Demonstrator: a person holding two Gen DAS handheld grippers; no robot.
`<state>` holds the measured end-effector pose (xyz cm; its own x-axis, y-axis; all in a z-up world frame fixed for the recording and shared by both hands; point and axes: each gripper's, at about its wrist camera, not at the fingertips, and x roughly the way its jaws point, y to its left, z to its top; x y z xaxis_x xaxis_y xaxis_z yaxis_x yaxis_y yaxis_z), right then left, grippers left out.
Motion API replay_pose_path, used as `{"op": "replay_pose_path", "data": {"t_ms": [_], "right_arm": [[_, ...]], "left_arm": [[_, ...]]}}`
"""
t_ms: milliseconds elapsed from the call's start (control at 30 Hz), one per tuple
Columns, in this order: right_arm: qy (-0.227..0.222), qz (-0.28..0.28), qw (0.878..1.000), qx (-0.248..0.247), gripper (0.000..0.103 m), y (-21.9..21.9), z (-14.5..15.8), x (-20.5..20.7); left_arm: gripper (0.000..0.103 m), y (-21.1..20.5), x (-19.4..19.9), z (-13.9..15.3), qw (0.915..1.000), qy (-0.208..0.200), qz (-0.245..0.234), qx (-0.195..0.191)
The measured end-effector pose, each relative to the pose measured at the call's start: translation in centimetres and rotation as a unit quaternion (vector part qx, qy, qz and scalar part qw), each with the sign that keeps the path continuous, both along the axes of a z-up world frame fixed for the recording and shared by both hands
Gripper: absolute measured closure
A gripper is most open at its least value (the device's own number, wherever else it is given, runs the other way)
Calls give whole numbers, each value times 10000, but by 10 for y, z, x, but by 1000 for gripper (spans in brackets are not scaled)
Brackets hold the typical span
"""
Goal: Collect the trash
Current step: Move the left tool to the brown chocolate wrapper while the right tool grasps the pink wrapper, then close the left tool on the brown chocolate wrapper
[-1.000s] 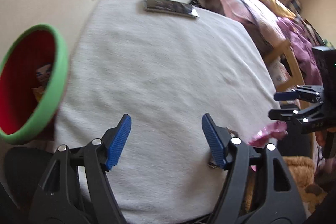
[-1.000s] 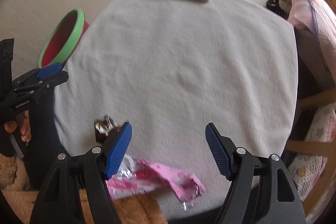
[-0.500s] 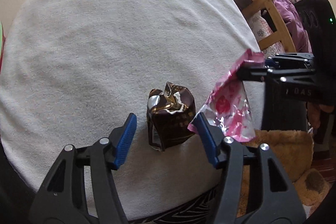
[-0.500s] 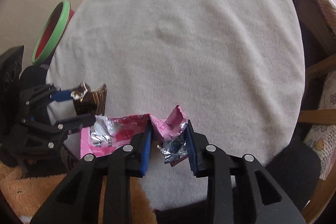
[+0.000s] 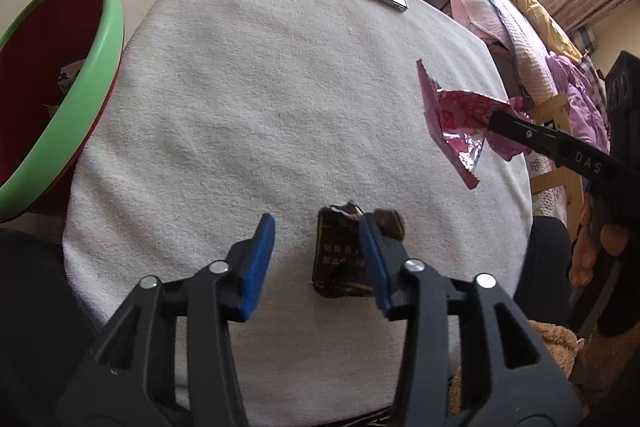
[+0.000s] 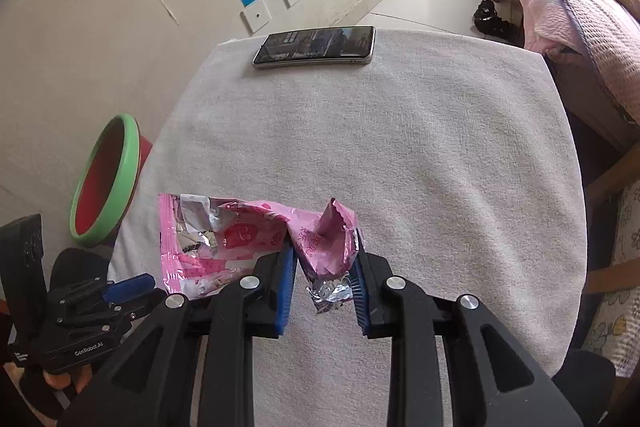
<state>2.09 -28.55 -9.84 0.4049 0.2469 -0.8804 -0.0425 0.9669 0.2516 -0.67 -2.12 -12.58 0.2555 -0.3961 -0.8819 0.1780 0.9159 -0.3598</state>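
Right wrist view has the right gripper (image 6: 325,277) clamped on the crumpled pink foil snack wrapper (image 6: 256,239), lifted off the white towel-covered table (image 6: 400,147) so it's ready to carry. Left gripper (image 5: 316,259) has just been closing around the dark brown crinkled wrapper (image 5: 340,259), one pad touching, no real pinch yet. Red bin with green rim (image 5: 68,99) sits left off the table; only the black phone (image 6: 316,47) lies at the far edge, out of the way.

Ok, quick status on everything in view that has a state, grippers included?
Right gripper: shut on the pink wrapper, lifted off the towel.
Left gripper: jaws just been closing, brown wrapper between them, left pad not touching.
Brown wrapper: crumpled, lying on the towel.
Bin: open, some trash inside.
Phone: flat, screen up.
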Motion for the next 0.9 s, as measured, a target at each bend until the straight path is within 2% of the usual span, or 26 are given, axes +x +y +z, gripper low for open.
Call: {"op": "replay_pose_path", "data": {"t_ms": [133,200,333,433,500,567,667,700,800,833,900], "right_arm": [[101,-54,9999,-16,76,-2,-5,-2],[126,-95,9999,-11,76,-3,-7,-5],[167,-148,9997,-10,76,-5,-10,-7],[191,-168,9997,1,76,-5,-12,-8],[208,-160,9997,10,76,-5,-13,-8],[225,-148,9996,20,76,-3,-15,-8],[255,-123,9996,32,76,-2,-17,-9],[265,-114,9996,34,75,-1,-18,-8],[285,-94,9995,41,76,0,-19,-8],[290,-87,9995,44,76,1,-19,-8],[294,-75,9995,45,76,1,-19,-8]], "left_arm": [[48,-6,-1,2,9999,-69,-85,-15],[47,-11,-4,3,9998,-102,-166,11],[36,-25,-9,3,9992,-147,-345,139],[34,-26,-11,4,9991,-207,-352,120],[33,-26,-13,13,9983,-488,-314,52],[17,-27,-17,25,9951,-969,-211,50],[6,-28,-26,46,9836,-1800,-41,22],[6,-29,-28,51,9808,-1952,-6,26],[6,-33,-30,58,9748,-2176,263,413],[6,-33,-30,58,9737,-2216,276,448],[6,-34,-26,55,9769,-2105,175,317]]}}
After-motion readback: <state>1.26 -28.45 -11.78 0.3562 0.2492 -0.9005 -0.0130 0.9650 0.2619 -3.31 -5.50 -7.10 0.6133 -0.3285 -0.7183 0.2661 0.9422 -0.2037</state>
